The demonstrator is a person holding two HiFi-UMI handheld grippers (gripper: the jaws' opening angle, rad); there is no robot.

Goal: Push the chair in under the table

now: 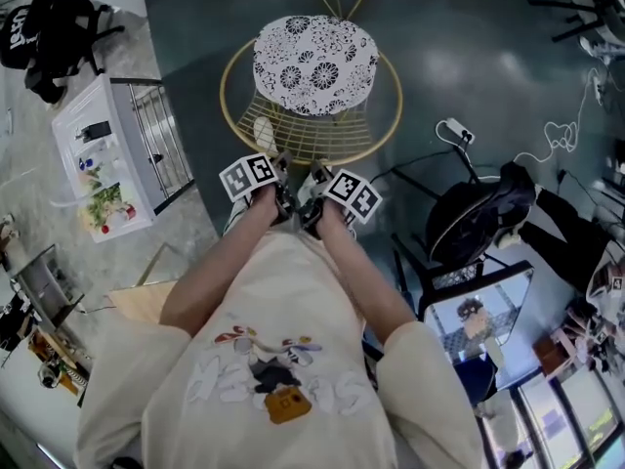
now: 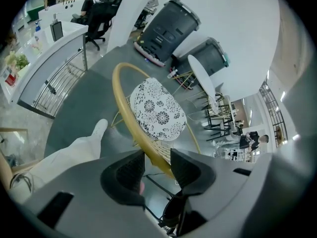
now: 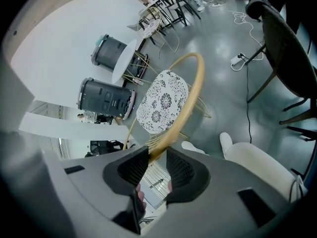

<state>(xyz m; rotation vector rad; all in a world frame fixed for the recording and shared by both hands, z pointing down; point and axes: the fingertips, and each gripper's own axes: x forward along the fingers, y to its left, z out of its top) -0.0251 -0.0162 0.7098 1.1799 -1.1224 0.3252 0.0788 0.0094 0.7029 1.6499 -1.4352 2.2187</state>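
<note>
My left tool point(image 2: 157, 163) and right tool point(image 3: 157, 163) each pinch the gold rim of the chair point(image 1: 322, 137) — wire frame, black-and-white floral cushion point(image 1: 314, 52) — on the dark floor point(image 1: 469, 62); 2 dark bins point(image 2: 166, 31) beyond, contents hidden.

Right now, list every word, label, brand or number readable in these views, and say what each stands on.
No text can be read in any view.
Black bag: white print, too blurred to read.
Shirt: pale print around a cartoon figure, not legible.
Packages on the white counter: labels too small.
Marker cubes: square patterns only, no letters.
The chair: flower pattern only.
</note>
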